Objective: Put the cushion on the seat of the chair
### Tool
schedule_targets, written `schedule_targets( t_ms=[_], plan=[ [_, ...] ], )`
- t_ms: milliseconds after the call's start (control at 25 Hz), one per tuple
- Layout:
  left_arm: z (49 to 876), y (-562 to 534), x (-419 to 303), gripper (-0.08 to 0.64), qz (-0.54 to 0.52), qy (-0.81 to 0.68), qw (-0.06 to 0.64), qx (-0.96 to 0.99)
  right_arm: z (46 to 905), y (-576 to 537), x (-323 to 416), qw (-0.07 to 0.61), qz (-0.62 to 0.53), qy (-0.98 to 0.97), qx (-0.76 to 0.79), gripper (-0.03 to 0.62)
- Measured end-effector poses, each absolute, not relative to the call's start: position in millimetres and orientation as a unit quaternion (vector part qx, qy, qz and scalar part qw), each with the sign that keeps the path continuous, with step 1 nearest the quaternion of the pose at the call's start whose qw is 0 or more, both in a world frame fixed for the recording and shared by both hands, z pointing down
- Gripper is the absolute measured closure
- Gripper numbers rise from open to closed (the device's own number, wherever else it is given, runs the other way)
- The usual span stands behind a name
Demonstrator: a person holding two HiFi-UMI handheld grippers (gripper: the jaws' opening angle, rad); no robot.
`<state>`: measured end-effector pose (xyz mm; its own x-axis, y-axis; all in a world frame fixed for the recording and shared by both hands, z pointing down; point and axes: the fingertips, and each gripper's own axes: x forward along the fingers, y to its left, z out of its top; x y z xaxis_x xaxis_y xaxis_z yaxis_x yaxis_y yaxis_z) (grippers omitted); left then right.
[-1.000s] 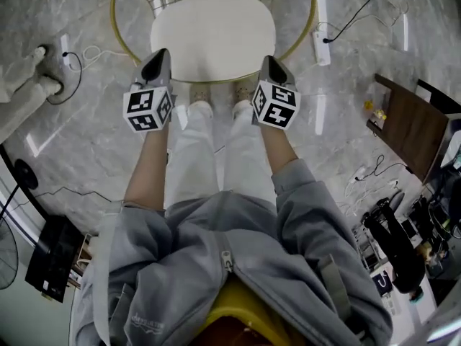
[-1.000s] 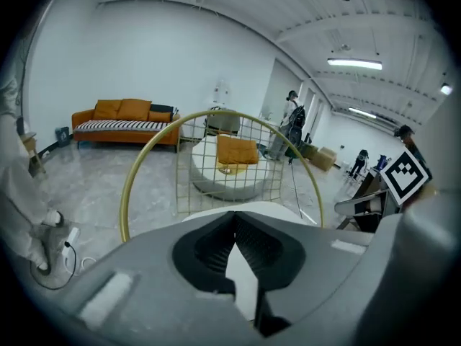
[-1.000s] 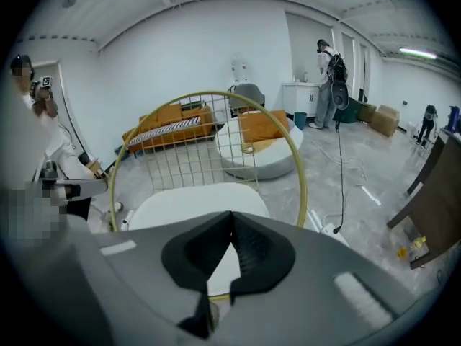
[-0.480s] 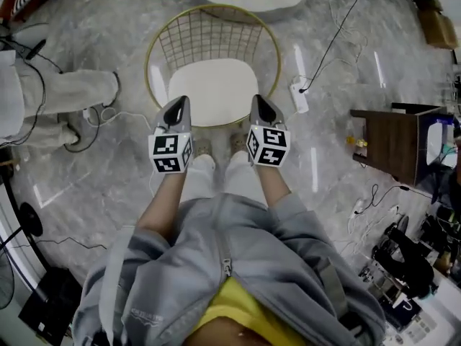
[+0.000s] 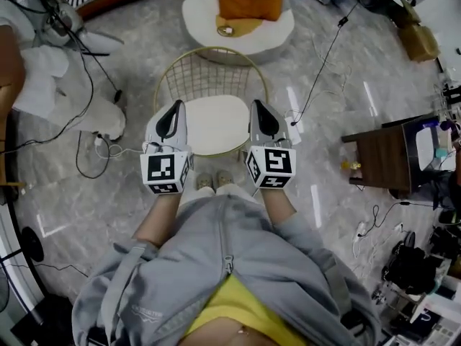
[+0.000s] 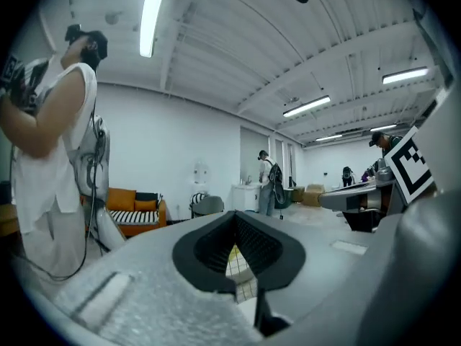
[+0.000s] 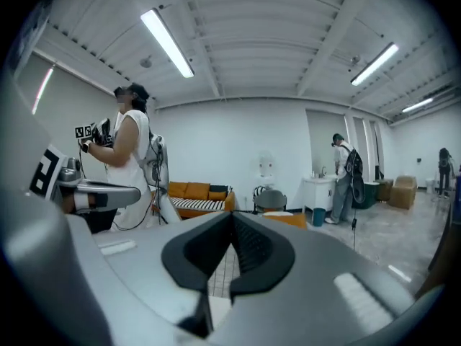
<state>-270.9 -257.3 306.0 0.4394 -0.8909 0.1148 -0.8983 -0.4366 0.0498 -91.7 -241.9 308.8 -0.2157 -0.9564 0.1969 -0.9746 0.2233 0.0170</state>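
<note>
Both my claws are shut and empty.
My left claw [image 5: 173,114] and right claw [image 5: 261,114] hang above the white cushion [image 5: 216,125], which lies on the seat of the gold chair [image 5: 209,71].

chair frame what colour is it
Gold. The chair frame is thin gold wire, with a grid at the back. It shows best in the head view.

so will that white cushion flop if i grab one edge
Probably sags a bit: the cushion looks thin and soft-edged. Likely light, being just a flat pad. It may slide, as it seems to lie loose on the wire chair.
</note>
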Motion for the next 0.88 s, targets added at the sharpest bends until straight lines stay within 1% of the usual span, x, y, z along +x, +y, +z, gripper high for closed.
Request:
schedule_targets(
  t_ms=[160, 360, 520, 880],
  plan=[
    [261.0, -255.3, -263.1, 0.554, 0.005, -0.521, 0.038, 0.853, 263.1, -239.9, -89.6, 0.064, 0.023, -0.783, 0.619, 0.592],
    [222.5, -250.6, -247.2, 0.554, -0.019, -0.528, 0.023, 0.849, 234.7, -239.2, -81.9, 0.057, 0.004, -0.791, 0.609, 0.592],
    [215.4, -247.2, -235.7, 0.554, -0.024, -0.534, 0.011, 0.845, 230.2, -240.3, -79.8, 0.058, -0.013, -0.803, 0.592, 0.594],
    [217.0, -234.6, -227.4, 0.554, -0.022, -0.550, 0.003, 0.835, 230.3, -237.0, -81.2, 0.047, -0.009, -0.829, 0.557, 0.594]
  ],
)
